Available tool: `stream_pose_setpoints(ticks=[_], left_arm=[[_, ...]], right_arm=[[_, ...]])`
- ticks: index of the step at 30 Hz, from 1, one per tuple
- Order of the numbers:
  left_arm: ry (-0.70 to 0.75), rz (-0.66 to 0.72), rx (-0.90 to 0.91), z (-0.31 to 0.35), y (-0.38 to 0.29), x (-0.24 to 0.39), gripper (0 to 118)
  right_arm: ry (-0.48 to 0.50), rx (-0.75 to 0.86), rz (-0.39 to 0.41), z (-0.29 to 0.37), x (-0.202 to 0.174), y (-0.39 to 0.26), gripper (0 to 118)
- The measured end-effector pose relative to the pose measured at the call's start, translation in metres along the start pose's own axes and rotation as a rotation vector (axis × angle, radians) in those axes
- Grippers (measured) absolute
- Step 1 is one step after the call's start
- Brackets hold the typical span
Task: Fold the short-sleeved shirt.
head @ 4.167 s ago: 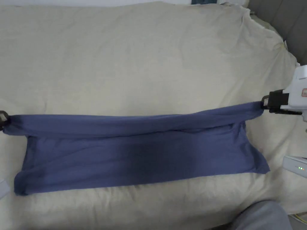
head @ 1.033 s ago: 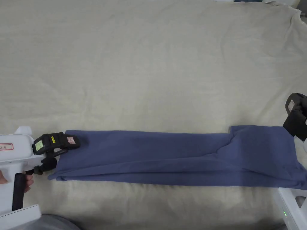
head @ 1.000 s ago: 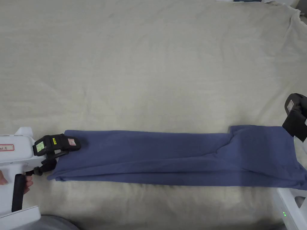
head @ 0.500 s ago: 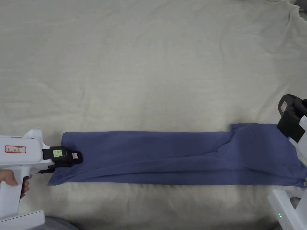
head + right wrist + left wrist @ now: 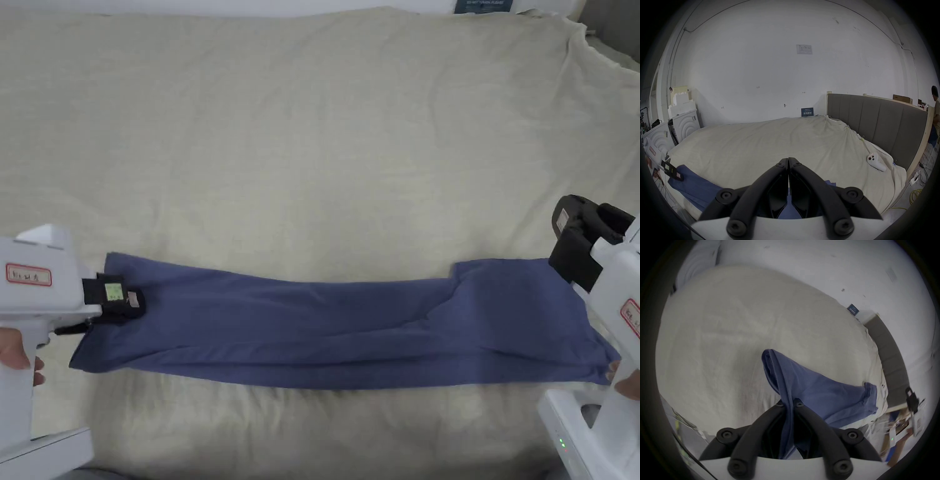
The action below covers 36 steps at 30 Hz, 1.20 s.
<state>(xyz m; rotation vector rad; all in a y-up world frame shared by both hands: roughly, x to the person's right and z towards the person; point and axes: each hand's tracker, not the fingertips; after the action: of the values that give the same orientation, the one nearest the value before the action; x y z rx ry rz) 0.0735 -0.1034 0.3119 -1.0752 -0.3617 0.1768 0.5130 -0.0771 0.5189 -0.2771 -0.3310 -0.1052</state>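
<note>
The left tool pinches one end of the blue shirt, which lies as a long strip low on the bed. The right tool is closed on nothing (above the other end). A hard pull could undo the folds. White wall, grey headboard behind.

1. The shirt's near end was hidden behind the right gripper's closed jaws.
2. A person at the right gripper view's edge was cut off.
3. The far gripper was blurred.
</note>
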Motion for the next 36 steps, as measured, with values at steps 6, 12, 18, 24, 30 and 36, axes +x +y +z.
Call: stream_pose_setpoints(ticks=[6, 12, 18, 24, 30, 36], left_arm=[[-0.114, -0.175, 0.044, 0.026, 0.0, 0.081, 1], [-0.319, -0.27, -0.029, 0.0, -0.006, 0.165, 1], [-0.279, -0.311, -0.11, -0.081, -0.018, 0.236, 1], [-0.206, -0.297, -0.215, -0.16, -0.043, 0.277, 4], [-0.192, -0.313, -0.269, -0.2, -0.066, 0.297, 78], [-0.358, -0.234, -0.143, -0.155, -0.043, 0.285, 99]], right_arm=[[-0.005, 0.031, -0.031, 0.011, 0.015, 0.001, 0], [-0.034, 0.037, -0.047, 0.022, 0.033, -0.004, 0], [-0.07, 0.035, -0.061, 0.036, 0.048, -0.009, 0], [-0.116, 0.044, -0.079, 0.051, 0.051, -0.006, 0], [-0.143, 0.034, -0.079, 0.053, 0.07, -0.01, 0], [-0.147, 0.028, -0.074, 0.051, 0.084, -0.014, 0]])
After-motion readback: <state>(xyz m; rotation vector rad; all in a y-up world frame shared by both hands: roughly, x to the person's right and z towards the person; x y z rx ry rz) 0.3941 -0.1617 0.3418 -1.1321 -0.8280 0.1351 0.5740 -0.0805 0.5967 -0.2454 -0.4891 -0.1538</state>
